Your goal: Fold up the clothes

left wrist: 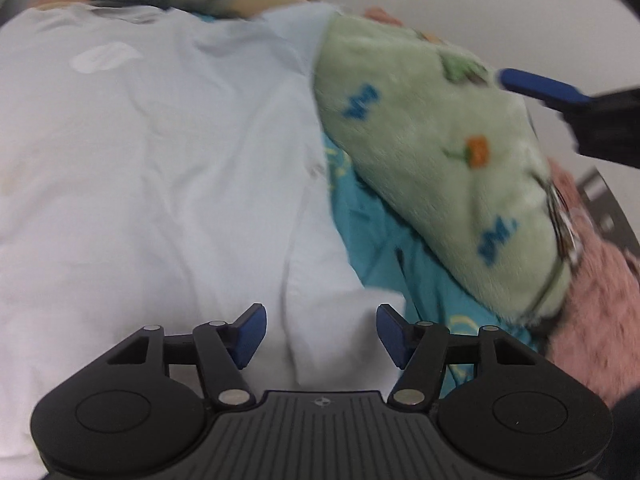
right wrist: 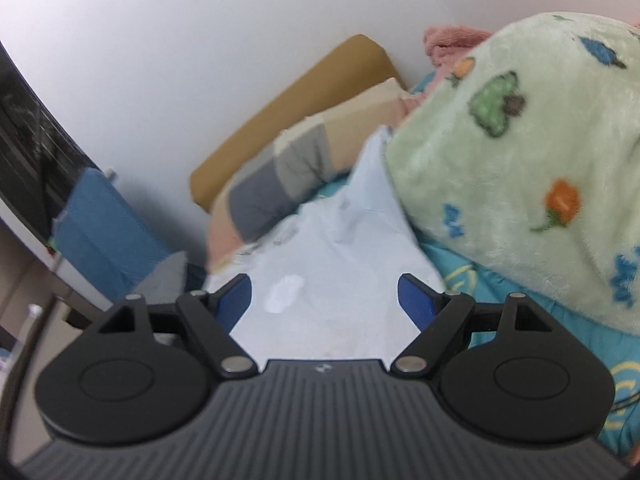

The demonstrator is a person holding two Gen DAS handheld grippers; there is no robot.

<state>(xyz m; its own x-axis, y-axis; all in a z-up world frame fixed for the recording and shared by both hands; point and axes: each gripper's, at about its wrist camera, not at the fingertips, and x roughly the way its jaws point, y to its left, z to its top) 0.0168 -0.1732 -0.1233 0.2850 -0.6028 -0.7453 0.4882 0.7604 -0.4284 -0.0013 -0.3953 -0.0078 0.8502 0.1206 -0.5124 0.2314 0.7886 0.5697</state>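
Note:
A pale blue-white shirt point(left wrist: 152, 168) lies spread on the bed, a white logo near its far left. My left gripper point(left wrist: 320, 334) is open just above the shirt's near edge, with cloth between and below its blue pads, not pinched. The shirt also shows in the right wrist view point(right wrist: 336, 264). My right gripper point(right wrist: 324, 300) is open above the shirt's end, holding nothing. One of its blue fingers point(left wrist: 536, 86) shows in the left wrist view at the right, over the green blanket.
A fuzzy green printed blanket point(left wrist: 432, 152) is bunched to the right, over a teal sheet point(left wrist: 404, 256) and a pink fleece point(left wrist: 592, 312). A patchwork pillow point(right wrist: 288, 176) and a tan headboard point(right wrist: 296, 116) stand against the white wall. A blue cushion point(right wrist: 100, 232) lies off the bed's left.

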